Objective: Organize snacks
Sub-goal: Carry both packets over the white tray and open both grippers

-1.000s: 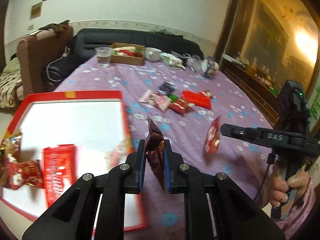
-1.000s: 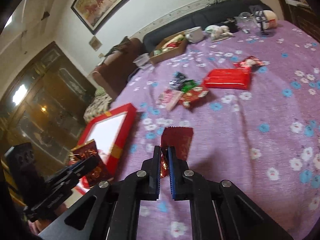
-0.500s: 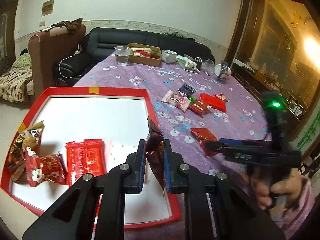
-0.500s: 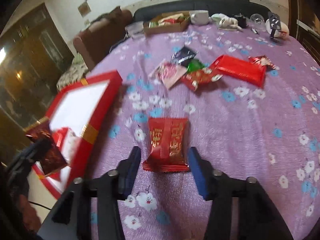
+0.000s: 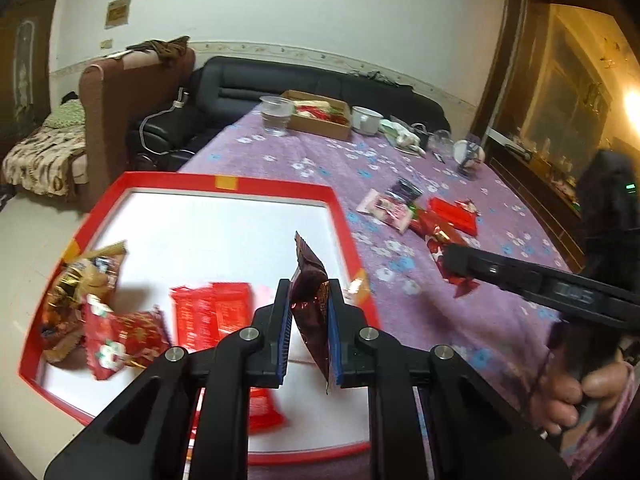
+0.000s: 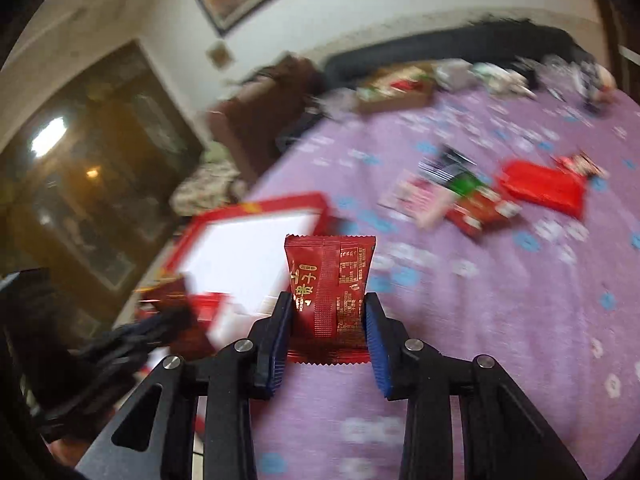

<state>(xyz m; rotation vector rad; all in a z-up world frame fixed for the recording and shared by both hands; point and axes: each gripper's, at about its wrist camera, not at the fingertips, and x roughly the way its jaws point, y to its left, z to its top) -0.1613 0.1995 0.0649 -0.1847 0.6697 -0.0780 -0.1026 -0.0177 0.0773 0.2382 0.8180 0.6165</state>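
My left gripper (image 5: 307, 312) is shut on a dark brown snack packet (image 5: 312, 300), held edge-up over the red tray with a white floor (image 5: 224, 182). The tray holds a gold packet (image 5: 86, 276), a red flowered packet (image 5: 120, 344) and flat red packets (image 5: 212, 312). My right gripper (image 6: 326, 320) is shut on a red snack packet (image 6: 330, 284), lifted off the purple cloth, beside the tray (image 6: 256, 204). The right gripper also shows in the left wrist view (image 5: 454, 260). More snacks (image 5: 424, 212) lie mid-table.
A purple flowered tablecloth (image 5: 440, 320) covers the table. At the far end stand a plastic cup (image 5: 276, 114), a cardboard box of snacks (image 5: 320, 116), a white mug (image 5: 366, 120) and small clutter. A black sofa and a brown armchair stand beyond.
My right gripper was open around the red packet on the cloth; it has closed on it and lifted it toward the tray. My left gripper keeps the brown packet over the tray.
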